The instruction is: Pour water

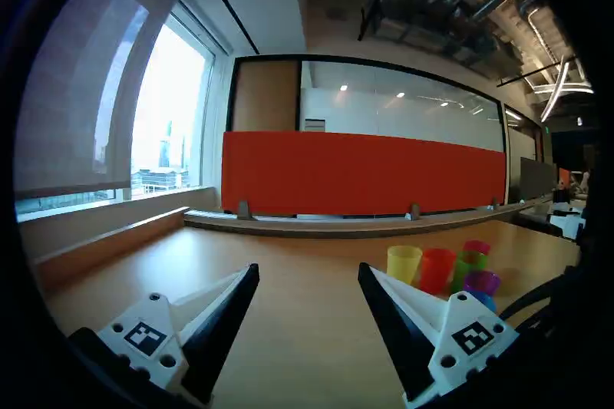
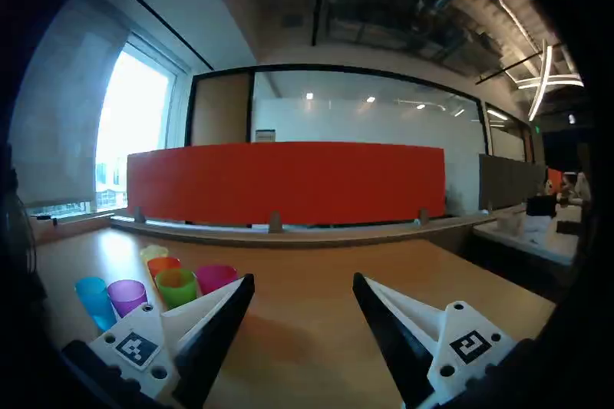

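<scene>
Several coloured plastic cups stand grouped on a wooden table. In the left gripper view they sit right of my open left gripper: a yellow cup, an orange cup, a green cup, a pink cup and a purple cup. In the right gripper view the same group lies to the left of my open right gripper: a blue cup, a purple cup, a green cup, a pink cup, an orange cup. Nothing is between either pair of fingers.
A red divider panel runs along the table's far edge. A window and a low wooden ledge bound the left side. Another desk with white things stands at the far right, beyond a grey partition.
</scene>
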